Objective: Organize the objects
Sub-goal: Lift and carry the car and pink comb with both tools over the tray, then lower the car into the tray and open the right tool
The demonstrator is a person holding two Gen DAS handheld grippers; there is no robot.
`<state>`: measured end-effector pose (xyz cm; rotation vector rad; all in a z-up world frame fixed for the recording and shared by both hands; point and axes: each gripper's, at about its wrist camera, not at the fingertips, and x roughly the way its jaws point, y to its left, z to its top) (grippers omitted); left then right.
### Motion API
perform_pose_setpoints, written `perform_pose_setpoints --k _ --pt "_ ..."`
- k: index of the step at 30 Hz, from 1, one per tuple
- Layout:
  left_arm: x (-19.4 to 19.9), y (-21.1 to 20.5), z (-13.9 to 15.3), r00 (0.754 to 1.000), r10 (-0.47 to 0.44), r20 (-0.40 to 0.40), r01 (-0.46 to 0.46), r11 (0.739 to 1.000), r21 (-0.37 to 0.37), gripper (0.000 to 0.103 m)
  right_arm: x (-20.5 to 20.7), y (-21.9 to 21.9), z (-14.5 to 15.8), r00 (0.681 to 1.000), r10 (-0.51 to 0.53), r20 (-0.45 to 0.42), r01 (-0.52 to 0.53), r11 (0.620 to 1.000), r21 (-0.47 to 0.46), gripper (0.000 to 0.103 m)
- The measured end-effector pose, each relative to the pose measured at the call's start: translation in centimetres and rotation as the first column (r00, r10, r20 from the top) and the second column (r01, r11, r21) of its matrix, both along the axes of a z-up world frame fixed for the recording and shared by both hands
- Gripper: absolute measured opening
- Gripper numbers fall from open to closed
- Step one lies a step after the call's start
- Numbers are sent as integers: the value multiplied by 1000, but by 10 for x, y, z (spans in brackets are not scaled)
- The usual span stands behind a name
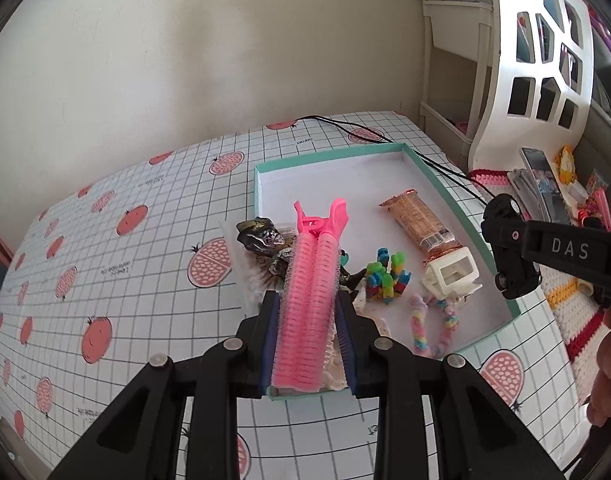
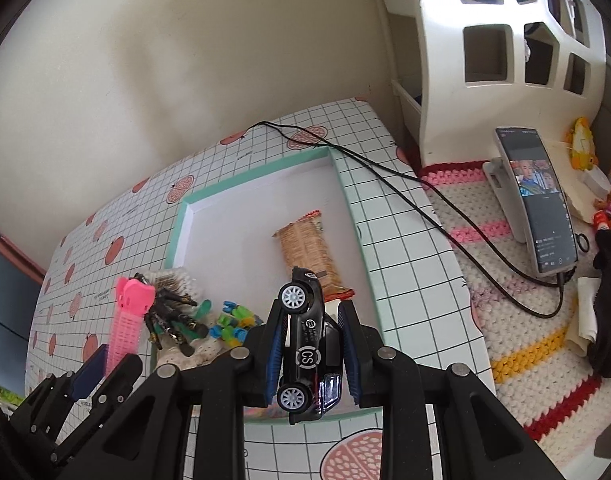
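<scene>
Tray (image 1: 433, 176) on pomegranate-print grid tablecloth (image 1: 145, 256); left claw (image 1: 307, 320) grips pink roller clip (image 1: 309, 300), right claw (image 2: 311, 344) toy car (image 2: 309, 344).

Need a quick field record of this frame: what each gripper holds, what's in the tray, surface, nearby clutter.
left gripper: shut on pink hair roller clip
right gripper: shut on black toy car, above the tray's near edge
tray: teal rim, white floor
tray contents: snack wrapper, coloured blocks, pastel braided cord, white plastic clip
surface: grid tablecloth with fruit print
nearby: phone on stand, black cable
</scene>
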<state>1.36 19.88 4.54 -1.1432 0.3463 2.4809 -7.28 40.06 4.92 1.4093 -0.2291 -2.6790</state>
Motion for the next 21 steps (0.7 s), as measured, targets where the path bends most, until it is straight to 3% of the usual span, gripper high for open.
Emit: perform_pose_setpoints --k 9,21 --pt "-2 6 -11 999 16 40 -15 1000 -9 29 -5 12 -16 999 -43 20 42 997 71 28" --pt "0 21 -25 999 -25 39 28 996 -82 30 -5 -4 -34 998 -5 63 -6 986 167 28"
